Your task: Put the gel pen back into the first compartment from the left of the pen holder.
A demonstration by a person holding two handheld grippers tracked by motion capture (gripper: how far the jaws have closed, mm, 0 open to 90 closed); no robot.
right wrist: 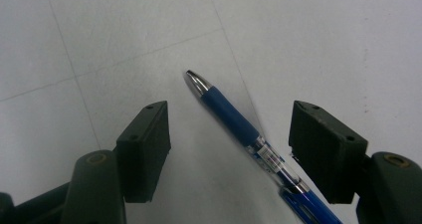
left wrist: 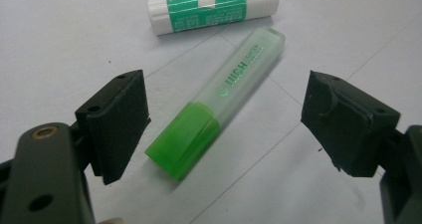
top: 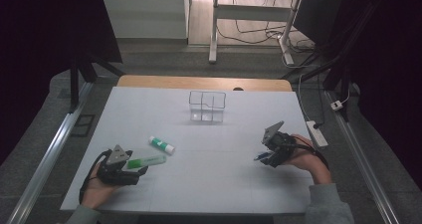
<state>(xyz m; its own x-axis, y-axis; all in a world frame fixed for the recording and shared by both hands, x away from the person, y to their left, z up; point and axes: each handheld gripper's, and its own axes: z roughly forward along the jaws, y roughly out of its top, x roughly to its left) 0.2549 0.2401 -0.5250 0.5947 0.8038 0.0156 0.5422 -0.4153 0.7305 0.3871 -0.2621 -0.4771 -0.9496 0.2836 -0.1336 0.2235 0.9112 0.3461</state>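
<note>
Straddling the green highlighter [left wrist: 219, 102] at the lower left of the high view, the left gripper [left wrist: 224, 129] stands wide, unclosed. Lower right, the right gripper [right wrist: 229, 144] gapes around the blue pen [right wrist: 239, 122], ready for pinching.

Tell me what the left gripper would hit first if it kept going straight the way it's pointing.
The green highlighter, lying between the open left gripper jaws; beyond it, likely the glue stick.

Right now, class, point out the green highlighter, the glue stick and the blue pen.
green highlighter [left wrist: 219, 102], left gripper view, on its clear barrel.
glue stick [left wrist: 211, 7], left gripper view, on its green label.
blue pen [right wrist: 230, 115], right gripper view, on its blue grip.
</note>
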